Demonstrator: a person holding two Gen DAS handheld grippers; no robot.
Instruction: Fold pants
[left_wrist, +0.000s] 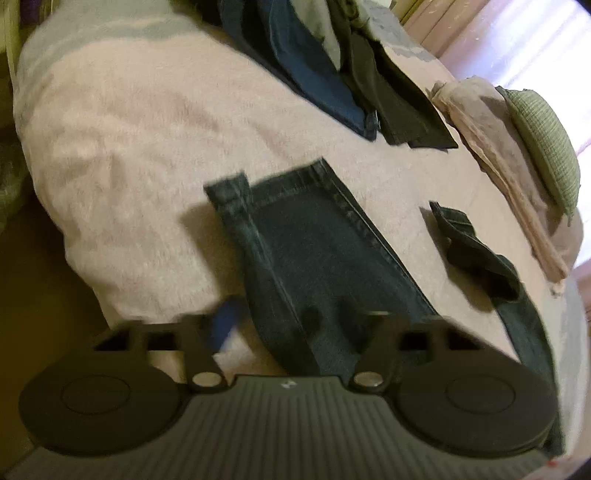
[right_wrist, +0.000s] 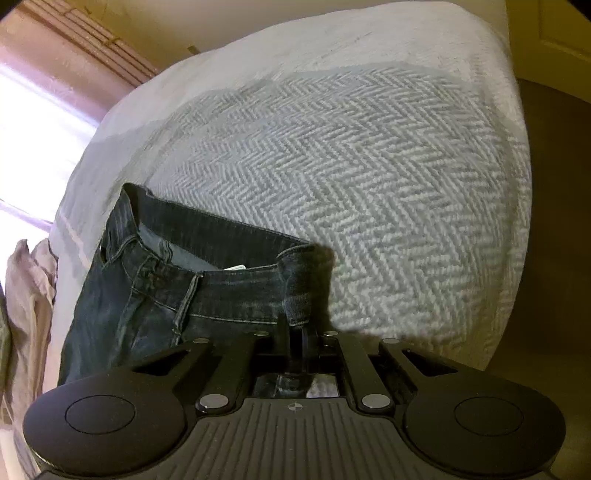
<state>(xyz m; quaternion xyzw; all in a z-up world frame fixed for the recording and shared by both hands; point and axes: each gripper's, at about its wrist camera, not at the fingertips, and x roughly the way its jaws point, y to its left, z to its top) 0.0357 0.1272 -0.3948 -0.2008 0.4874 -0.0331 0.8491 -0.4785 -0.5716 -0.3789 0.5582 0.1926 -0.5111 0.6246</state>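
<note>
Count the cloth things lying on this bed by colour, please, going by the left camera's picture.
Dark denim jeans: 1
Blue garment: 1
Black garment: 1
Pale grey garment: 1
Tan garment: 1
Green cushion: 1
Total: 6; the pile at the top edge is cut off and may hold more.

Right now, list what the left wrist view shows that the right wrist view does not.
Left wrist only: the jeans' hemmed leg ends, a pile of dark blue and black clothes, and a green checked cushion.

Right wrist only: the jeans' belt-looped waistband, the grey-and-white herringbone blanket, and the right gripper shut on the waistband's near corner.

Both: the dark blue denim jeans spread on the bed, and a crumpled beige garment beside them.
</note>
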